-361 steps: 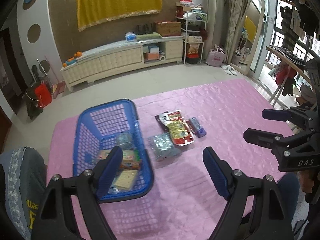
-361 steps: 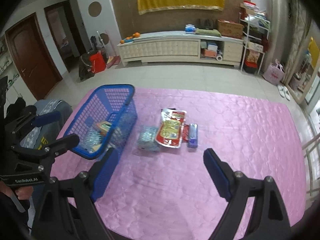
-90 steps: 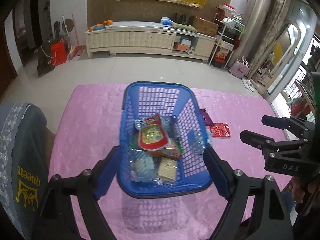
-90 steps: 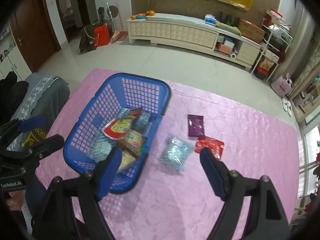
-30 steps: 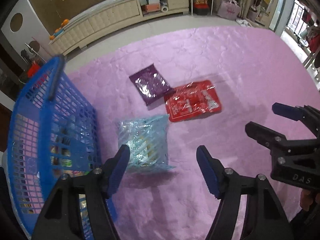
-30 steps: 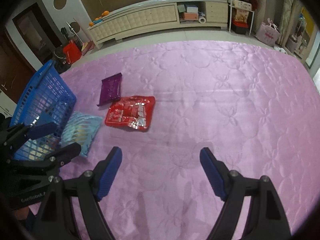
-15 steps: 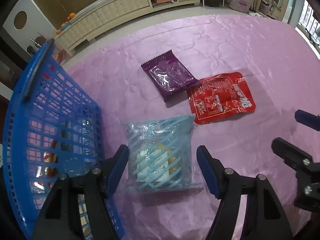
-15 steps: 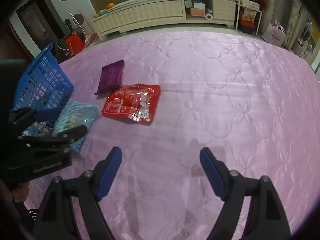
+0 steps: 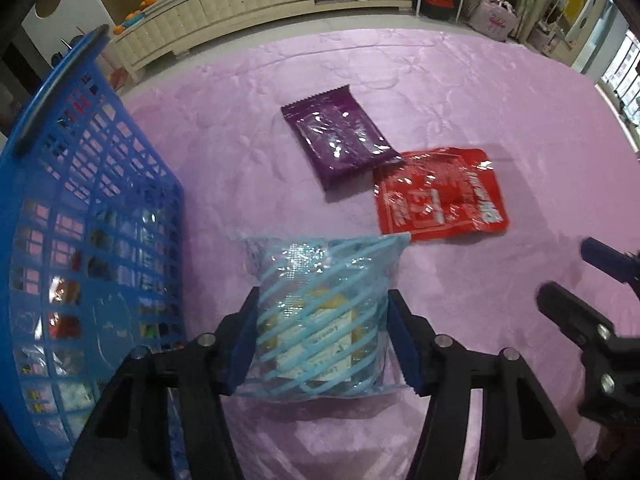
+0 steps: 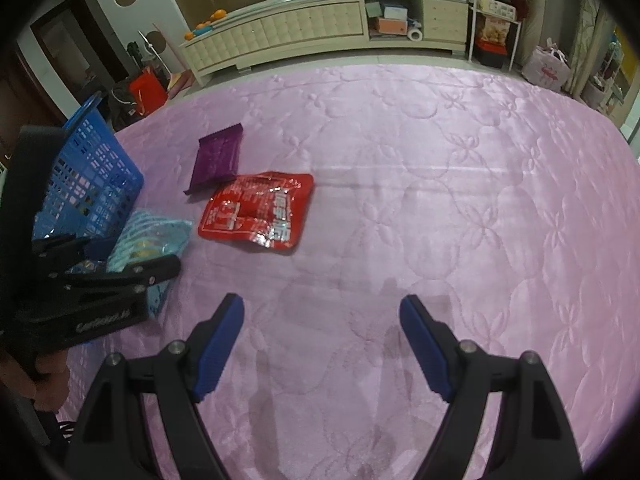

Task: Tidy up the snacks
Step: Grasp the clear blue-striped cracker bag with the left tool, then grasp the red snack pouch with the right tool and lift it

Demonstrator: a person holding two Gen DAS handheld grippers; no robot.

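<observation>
I am closing my left claw around the light blue snack bag, lying just right of the blue basket; pads are meeting its sides. Next comes lifting it basketward. My right claw is hanging apart, empty.

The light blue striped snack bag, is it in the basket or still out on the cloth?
Out. The light blue bag lies on the pink cloth beside the blue basket.

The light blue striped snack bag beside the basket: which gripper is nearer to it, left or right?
Left. The left gripper has been closing, its pads either side of the light blue striped snack bag. The right gripper hovers open over bare pink cloth, away from it.
</observation>
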